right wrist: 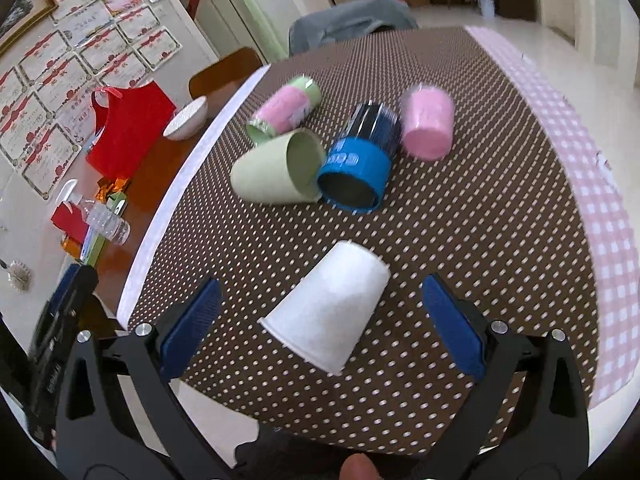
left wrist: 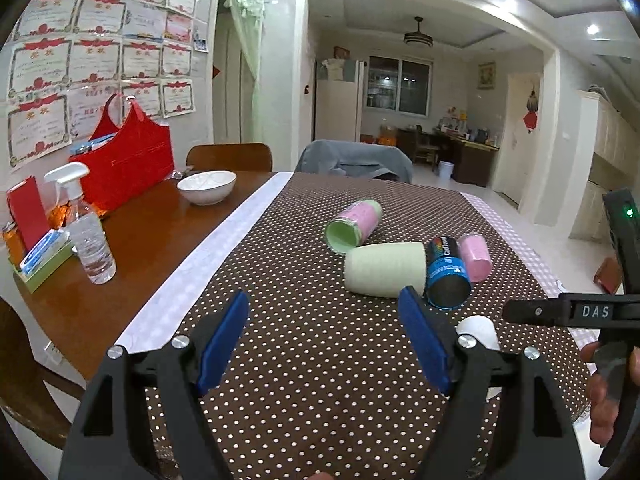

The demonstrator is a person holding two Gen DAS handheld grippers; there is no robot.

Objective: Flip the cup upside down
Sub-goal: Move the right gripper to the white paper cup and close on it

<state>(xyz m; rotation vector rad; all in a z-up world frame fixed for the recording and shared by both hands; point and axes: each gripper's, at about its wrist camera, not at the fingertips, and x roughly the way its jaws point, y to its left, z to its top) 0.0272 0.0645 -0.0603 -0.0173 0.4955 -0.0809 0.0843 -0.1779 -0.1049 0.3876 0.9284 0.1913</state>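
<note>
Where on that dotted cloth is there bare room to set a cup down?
Free: the dotted cloth between the white cup and the pink checked border, and the near-left stretch by the white strip. Crowded: the middle, where green cup, blue cup and two pink cups cluster.

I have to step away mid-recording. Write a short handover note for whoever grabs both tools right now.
Left tool: open, empty, above the dotted cloth, short of the cups.
Right tool: open, empty, jaws either side of the white cup but not touching it.
White cup appears to stand mouth down, so it looks flipped.
Still on their sides: pale green cup, blue cup, pink-and-green cup. The pink cup is blurred; I cannot tell its pose.
Left: upend the lying cups one by one.
</note>
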